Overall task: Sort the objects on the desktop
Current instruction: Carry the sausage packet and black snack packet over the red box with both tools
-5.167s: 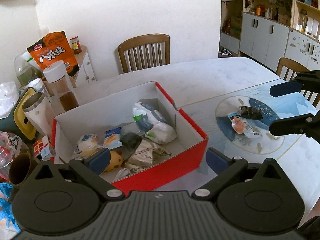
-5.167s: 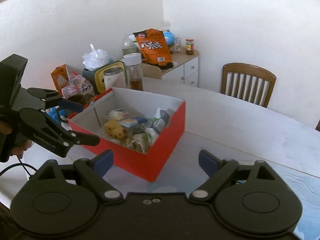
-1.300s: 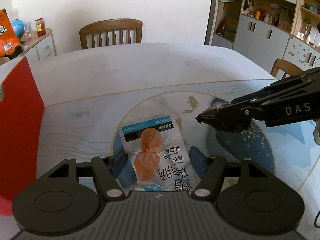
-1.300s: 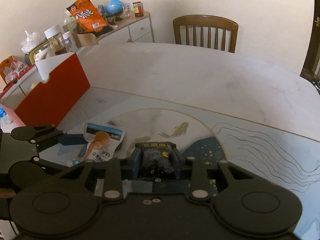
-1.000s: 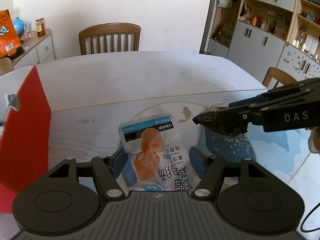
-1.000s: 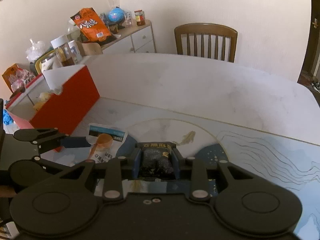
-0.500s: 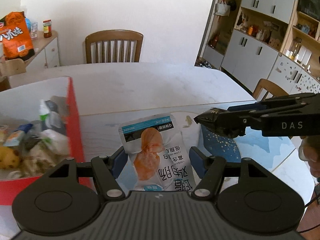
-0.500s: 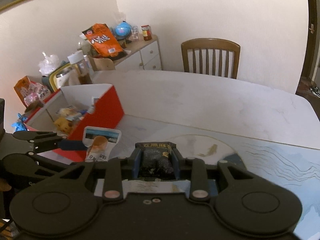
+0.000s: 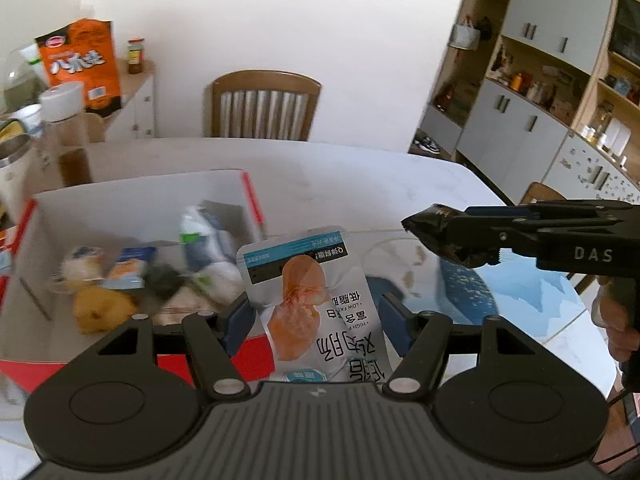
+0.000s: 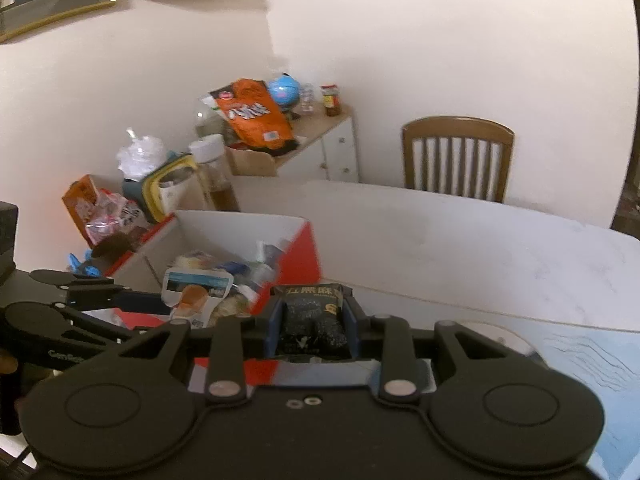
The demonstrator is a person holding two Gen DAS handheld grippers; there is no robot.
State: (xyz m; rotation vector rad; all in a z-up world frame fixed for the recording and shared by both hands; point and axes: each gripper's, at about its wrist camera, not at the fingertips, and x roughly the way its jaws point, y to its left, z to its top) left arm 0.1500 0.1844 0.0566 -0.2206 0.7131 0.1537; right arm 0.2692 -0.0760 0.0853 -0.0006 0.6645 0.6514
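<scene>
Many snack packs in red box (image 9: 256,208) | left fingers (image 9: 236,322) clamp white packet (image 9: 316,300) | right fingers (image 10: 274,322) clamp black packet (image 10: 312,316)

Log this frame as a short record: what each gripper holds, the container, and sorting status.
left gripper: shut on white snack pouch, held above the box's near edge
right gripper: shut on black snack packet
red box: open, white inside, already holds several packets
status: neither item released into the box yet
</scene>
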